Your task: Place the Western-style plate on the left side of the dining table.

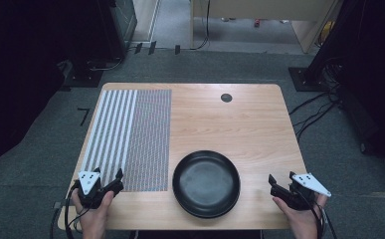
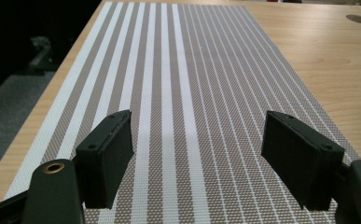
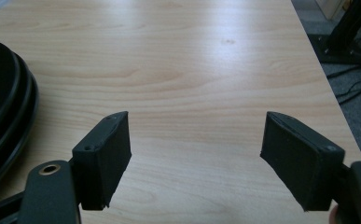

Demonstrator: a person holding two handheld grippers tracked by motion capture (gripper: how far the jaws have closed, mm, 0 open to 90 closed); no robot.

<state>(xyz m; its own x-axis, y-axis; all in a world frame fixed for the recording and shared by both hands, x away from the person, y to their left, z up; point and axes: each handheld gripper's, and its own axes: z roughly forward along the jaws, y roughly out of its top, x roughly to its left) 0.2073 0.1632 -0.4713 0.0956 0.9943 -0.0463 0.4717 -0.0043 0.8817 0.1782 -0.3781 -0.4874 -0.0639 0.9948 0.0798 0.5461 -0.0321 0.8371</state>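
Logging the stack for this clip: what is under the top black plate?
Under the black plate a second dark rim shows in the right gripper view, so at least one more plate lies beneath. The table below them is covered.

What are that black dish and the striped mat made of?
The black dish looks like matte-coated metal or ceramic, with a dull sheen and stacked rims; which one is unclear. The striped mat looks like woven vinyl or plastic mesh, its fine grid weave visible.

Light wooden table (image 1: 240, 119), grey carpet floor (image 1: 31, 169), black cables (image 1: 314, 112) at right, dark stands either side
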